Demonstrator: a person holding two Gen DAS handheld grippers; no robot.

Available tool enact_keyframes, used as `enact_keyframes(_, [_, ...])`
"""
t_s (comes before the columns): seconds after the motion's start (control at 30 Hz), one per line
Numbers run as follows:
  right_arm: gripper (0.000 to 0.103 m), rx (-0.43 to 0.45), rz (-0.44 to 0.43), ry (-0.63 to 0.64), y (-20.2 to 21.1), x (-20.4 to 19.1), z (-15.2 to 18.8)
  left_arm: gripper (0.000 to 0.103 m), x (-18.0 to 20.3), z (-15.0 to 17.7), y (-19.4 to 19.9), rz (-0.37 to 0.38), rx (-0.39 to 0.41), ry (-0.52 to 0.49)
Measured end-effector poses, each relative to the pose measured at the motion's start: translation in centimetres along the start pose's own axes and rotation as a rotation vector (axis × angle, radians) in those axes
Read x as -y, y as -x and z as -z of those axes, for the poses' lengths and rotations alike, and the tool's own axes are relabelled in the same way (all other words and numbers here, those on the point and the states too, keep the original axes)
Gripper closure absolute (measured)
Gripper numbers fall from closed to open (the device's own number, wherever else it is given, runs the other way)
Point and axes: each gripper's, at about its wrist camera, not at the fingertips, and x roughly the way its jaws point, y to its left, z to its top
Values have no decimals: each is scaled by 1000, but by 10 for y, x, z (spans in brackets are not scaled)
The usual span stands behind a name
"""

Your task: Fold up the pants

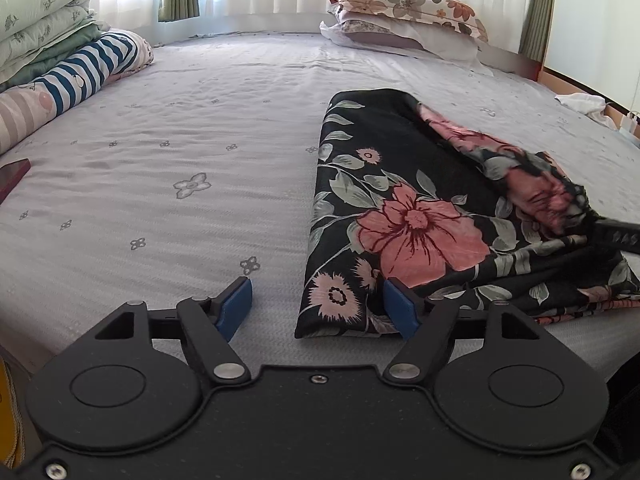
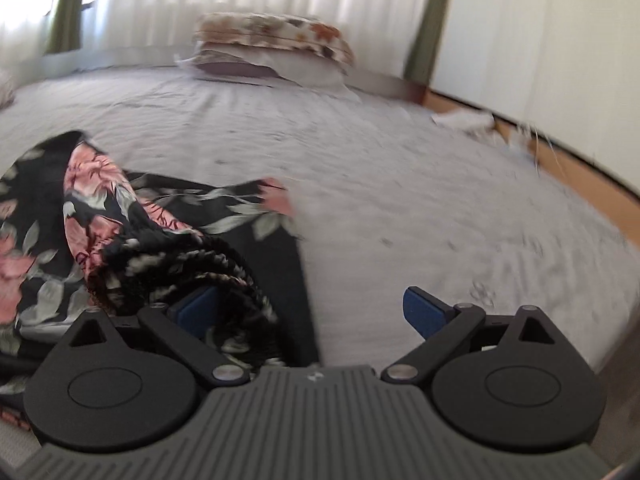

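Black pants with pink flowers (image 1: 404,216) lie folded lengthwise on the grey bed sheet (image 1: 180,152). My left gripper (image 1: 318,306) is open at the pants' near left corner, one blue pad on each side of the folded edge. My right gripper (image 2: 310,312) is open at the pants' right side; the gathered waistband (image 2: 188,264) drapes over its left finger. The pants (image 2: 100,208) fill the left of the blurred right wrist view. The right gripper's finger shows in the left wrist view (image 1: 618,234) at the far right, against the bunched cloth.
Two stacked pillows (image 1: 408,20) lie at the head of the bed. Folded quilts and a striped blanket (image 1: 60,60) sit along the left edge. A white cloth (image 1: 582,102) lies by the wooden bed frame on the right. Curtains hang behind.
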Motion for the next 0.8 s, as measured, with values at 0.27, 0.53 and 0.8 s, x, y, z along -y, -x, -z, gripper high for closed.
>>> enact_keyframes(0.27, [1,-34,90,-89,-1,52,0,31,0,-1,1,-1,-4,2])
enact_keyframes(0.53, [1,115,-160,102,44,23,-3,31,-11,-5,4,-25,-20,42])
enact_keyframes(0.8, [1,142,-244,505,37,-77,-16,31,-7,-2,2,-43,-11,18])
